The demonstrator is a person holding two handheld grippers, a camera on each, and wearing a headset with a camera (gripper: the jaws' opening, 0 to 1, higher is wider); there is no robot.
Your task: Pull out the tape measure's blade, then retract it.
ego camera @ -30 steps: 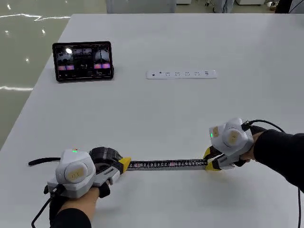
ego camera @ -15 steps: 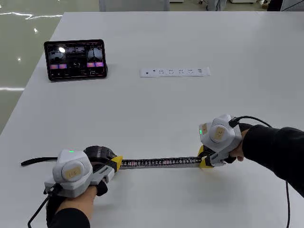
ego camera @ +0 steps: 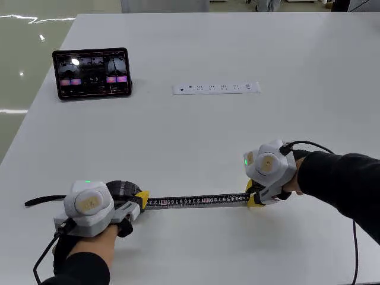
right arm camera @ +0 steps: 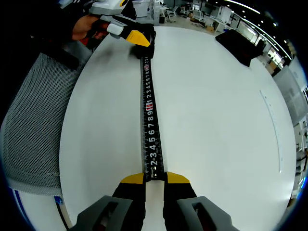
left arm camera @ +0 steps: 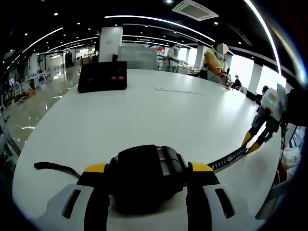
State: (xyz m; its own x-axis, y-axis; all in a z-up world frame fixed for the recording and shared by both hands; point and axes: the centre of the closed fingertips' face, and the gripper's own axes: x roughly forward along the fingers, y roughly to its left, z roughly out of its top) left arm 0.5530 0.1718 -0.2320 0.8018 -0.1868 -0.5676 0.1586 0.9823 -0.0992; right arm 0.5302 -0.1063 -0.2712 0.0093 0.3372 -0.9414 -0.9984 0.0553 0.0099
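partly extended black numbered blade (ego camera: 199,201)

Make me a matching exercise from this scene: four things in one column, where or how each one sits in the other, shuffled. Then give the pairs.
Things:
1. tablet
2. power strip
3. tape measure case
4. blade end

Places:
A. clamped in the left tongs
B. pinched in the right tongs
C. standing at the far left, screen lit
D. lying flat on the far side, near the middle

Pairs: 1-C, 2-D, 3-A, 4-B
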